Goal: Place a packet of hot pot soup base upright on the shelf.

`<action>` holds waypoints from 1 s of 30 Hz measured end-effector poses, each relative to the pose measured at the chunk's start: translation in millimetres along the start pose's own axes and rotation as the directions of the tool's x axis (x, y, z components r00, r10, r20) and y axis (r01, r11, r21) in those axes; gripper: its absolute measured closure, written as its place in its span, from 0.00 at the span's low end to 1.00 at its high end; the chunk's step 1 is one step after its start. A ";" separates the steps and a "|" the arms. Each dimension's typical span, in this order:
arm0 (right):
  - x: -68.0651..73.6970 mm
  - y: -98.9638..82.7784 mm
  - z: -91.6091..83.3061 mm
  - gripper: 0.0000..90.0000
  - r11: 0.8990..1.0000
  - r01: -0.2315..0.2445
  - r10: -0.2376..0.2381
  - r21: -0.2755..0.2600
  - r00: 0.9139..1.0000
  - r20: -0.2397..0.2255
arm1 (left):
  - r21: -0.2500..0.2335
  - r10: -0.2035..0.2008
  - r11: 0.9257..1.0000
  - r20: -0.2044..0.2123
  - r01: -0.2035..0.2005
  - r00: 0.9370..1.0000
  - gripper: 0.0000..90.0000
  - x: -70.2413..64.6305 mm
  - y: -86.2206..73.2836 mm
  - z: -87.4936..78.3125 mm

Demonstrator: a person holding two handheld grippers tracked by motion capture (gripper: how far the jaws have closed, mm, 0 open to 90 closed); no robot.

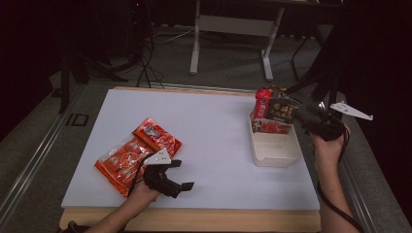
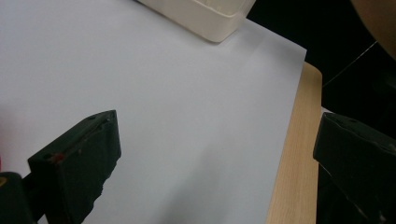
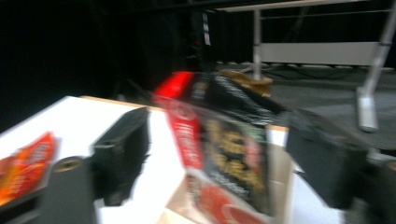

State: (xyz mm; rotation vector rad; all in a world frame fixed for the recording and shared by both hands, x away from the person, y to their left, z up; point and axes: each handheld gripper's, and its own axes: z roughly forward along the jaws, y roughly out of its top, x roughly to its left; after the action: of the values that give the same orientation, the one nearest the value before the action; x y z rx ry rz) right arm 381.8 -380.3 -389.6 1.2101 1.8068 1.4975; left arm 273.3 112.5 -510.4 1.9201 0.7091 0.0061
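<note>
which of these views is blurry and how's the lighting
Right gripper view: motion-smeared, the black and red snack packet unreadable. Left gripper view: sharp, white tabletop evenly lit. High view: table bright, surroundings dark.

High view looks down on the table (image 1: 204,121); both gripper views sit close, sharing its white tub (image 2: 205,18).

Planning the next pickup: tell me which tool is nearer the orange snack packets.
Left. The left tool sits just beside the orange snack packets; the right tool is across the table at the cream bin.
</note>
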 end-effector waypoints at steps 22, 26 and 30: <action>86.0 -33.4 -19.2 0.16 0.998 0.058 -0.053 0.017 0.976 -0.212 | -0.033 0.081 0.996 -0.117 -0.086 0.990 0.16 24.9 20.7 -42.8; 90.0 -38.5 -16.8 0.16 0.997 0.068 -0.058 0.036 0.972 -0.229 | -0.057 0.042 0.997 -0.179 -0.053 0.983 0.25 37.3 18.8 -69.7; 91.7 -40.3 -16.1 0.16 0.997 0.071 -0.060 0.040 0.969 -0.239 | -0.059 0.011 0.998 -0.235 -0.025 0.972 0.26 45.0 13.7 -85.7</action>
State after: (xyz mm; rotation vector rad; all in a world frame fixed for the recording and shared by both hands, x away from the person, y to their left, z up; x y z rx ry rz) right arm 311.6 -309.6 -408.9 1.0169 2.0271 1.6272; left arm 290.1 201.4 -473.4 1.8850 0.8389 0.2676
